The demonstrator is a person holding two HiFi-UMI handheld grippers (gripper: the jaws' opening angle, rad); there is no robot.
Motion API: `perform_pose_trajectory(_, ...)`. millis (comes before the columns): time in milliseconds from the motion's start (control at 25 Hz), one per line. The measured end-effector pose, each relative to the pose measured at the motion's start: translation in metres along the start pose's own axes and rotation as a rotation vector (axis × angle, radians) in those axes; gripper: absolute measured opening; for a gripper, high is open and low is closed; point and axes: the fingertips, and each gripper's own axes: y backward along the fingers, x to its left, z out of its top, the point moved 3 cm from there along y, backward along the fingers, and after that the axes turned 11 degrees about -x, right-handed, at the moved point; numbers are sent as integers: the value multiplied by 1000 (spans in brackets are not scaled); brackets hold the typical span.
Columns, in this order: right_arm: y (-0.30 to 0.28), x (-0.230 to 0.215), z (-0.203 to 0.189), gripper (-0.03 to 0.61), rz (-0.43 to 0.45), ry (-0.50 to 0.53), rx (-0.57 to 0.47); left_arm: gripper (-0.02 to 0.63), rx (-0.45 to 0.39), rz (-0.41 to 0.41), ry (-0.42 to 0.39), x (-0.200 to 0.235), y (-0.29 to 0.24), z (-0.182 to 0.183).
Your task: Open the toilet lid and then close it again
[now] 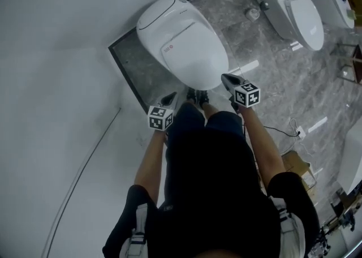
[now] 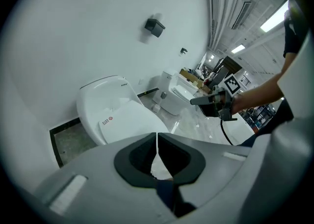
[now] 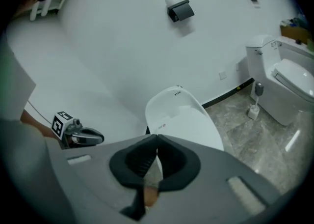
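Nearest us, our left gripper (image 1: pixel 169 100) and our right gripper (image 1: pixel 227 80) hang either side of our legs, each with its dark jaws pressed together on nothing, short of the bowl's front. Just beyond them lies the glossy white oval plastic toilet lid (image 1: pixel 182 41), flat down on its toilet against the white wall, inside a dark-edged patch of grey marbled floor (image 1: pixel 131 63). We judge the lid stiff, fairly light and slippery, a smooth moulded shell pivoting at its wall end, so pinching its top would likely slide off. The better hold is the rounded front lip nearest us, farthest from the hinge, with one jaw tip hooked beneath it; coming down it wants guiding, since a dropped lid could slam. Counting: two grippers, one lid to work. Farther right stands a second white ceramic toilet (image 1: pixel 295 9), with a third white fixture behind it that we cannot identify for certain. On the wall is one small black box-shaped holder (image 3: pixel 180 11).
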Motion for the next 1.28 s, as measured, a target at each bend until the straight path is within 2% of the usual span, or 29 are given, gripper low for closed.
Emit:
perform_pose_trajectory(80, 11, 18, 9, 3, 32, 14, -10, 20, -10, -7, -14, -4, 6, 6)
perform_pose_trajectory(320, 37, 62, 31, 5, 84, 163, 13, 20, -56, -34, -58, -14, 24, 31)
perform_pose_trajectory(720, 51, 100, 61, 3, 75, 309, -7, 20, -75, -129, -132, -20, 34, 73)
perform_pose_trajectory(1040, 47, 98, 76, 4, 22, 301, -41, 20, -95, -212, -167, -15, 25, 103)
perform_pose_trajectory(1280, 35, 95, 82, 3, -5, 312, -54, 20, -102, -243, -170, -2, 14, 117)
